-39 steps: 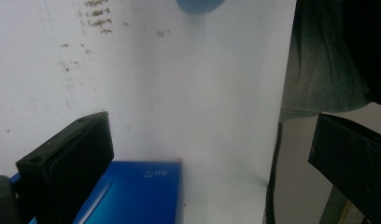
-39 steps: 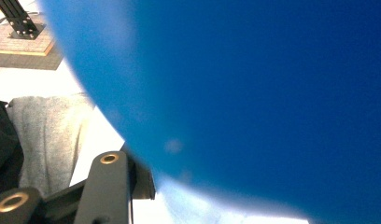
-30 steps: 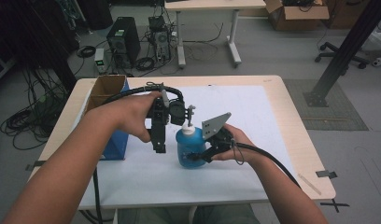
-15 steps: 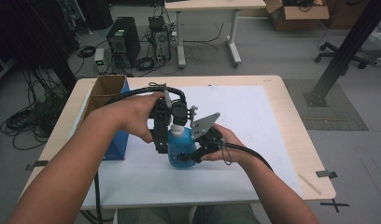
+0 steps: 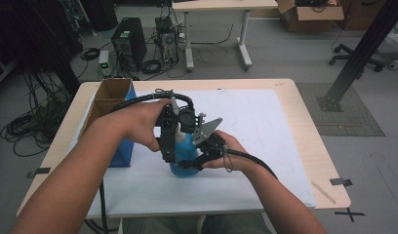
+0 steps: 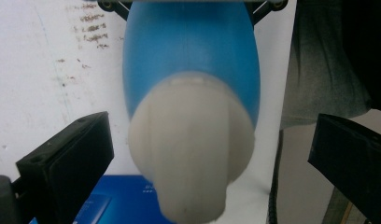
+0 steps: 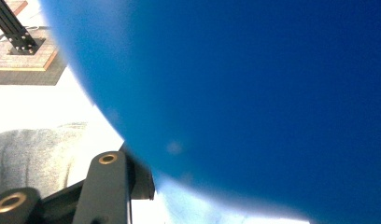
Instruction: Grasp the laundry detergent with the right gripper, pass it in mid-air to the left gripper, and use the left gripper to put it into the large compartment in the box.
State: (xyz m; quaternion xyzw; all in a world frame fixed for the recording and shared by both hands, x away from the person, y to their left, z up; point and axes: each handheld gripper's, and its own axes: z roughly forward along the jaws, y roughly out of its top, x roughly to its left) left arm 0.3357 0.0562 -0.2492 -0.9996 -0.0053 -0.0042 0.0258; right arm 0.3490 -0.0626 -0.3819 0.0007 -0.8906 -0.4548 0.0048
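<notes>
A blue bottle (image 5: 185, 160) with a white cap stands on the white mat, low in the middle of the high view. My right gripper (image 5: 196, 163) comes in from the right and is shut on its lower body; in the right gripper view the blue wall (image 7: 254, 93) sits hard against the lens beside one black finger (image 7: 107, 186). My left gripper (image 5: 169, 148) points down over the bottle. Its open jaws stand either side of the white cap (image 6: 191, 149) without touching it, above the blue body (image 6: 188, 56).
An open cardboard box (image 5: 110, 95) with a blue side stands at the table's left, close to my left forearm. The white mat (image 5: 270, 126) covers most of the wooden table (image 5: 314, 122). Both cables trail back toward the near edge.
My right gripper has carried the blue bottle a little to the left, bringing its cap under and between the left gripper's jaws. The left hand has stayed where it was.
</notes>
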